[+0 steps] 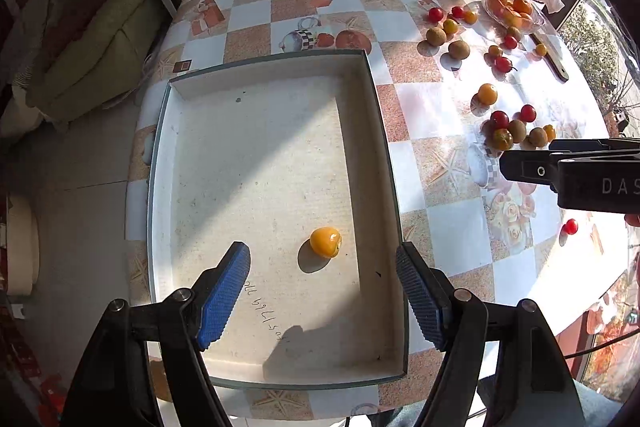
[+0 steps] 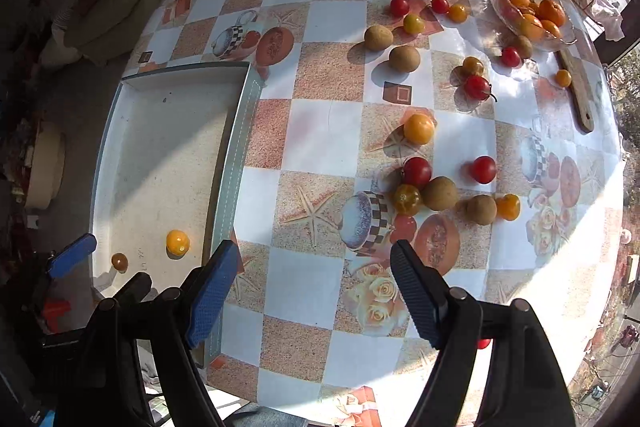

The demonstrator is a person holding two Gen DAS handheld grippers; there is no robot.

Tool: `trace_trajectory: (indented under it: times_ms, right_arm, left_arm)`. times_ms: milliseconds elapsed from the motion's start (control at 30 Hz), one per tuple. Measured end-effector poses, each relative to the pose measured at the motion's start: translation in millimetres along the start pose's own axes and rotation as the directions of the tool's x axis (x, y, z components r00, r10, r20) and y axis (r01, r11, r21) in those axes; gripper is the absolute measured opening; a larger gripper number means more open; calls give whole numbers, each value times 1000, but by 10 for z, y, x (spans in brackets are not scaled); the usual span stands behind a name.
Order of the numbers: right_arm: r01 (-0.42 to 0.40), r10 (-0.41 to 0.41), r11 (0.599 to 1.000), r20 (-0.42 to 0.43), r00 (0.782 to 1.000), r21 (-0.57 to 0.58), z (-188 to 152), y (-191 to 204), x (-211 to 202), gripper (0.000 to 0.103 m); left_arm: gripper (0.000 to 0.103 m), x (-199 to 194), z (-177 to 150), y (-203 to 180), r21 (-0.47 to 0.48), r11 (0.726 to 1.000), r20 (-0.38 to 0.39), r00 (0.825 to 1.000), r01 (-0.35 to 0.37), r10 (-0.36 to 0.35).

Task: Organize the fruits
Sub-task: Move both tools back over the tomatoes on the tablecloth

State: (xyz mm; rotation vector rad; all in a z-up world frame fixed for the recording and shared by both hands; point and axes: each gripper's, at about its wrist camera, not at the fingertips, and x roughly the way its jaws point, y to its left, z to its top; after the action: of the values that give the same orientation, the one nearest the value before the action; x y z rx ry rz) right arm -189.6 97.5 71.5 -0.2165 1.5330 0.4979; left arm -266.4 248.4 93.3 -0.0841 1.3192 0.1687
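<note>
Blue-padded, the left gripper (image 1: 323,281) hangs wide open and empty over the near end of the shallow white tray (image 1: 160,163). Two fruits lie inside: a yellow tomato (image 1: 325,242) between the pads and a smaller amber one (image 2: 119,261) by the left wall; most of the floor stays bare. Equally spread and empty, the right gripper (image 2: 310,287) hovers above clear checkered tablecloth (image 2: 304,147), near a cluster of six fruits (image 2: 440,193).
</note>
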Motion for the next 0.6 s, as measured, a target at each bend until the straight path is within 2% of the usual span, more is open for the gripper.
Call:
trace_trajectory:
  times_ms: [133, 333, 600]
  right_arm:
    - [62, -60, 994, -18, 998, 89, -161, -586, -37, 81]
    - [121, -113, 980, -58, 992, 159, -305, -1184, 40, 81]
    - [146, -139, 977, -54, 989, 153, -349, -1544, 125, 81]
  left_arm:
    - [76, -80, 196, -389, 50, 996, 16, 997, 70, -71]
    - [76, 226, 390, -878, 57, 988, -39, 989, 145, -143]
    - [76, 652, 558, -1194, 31, 992, -60, 991, 122, -120]
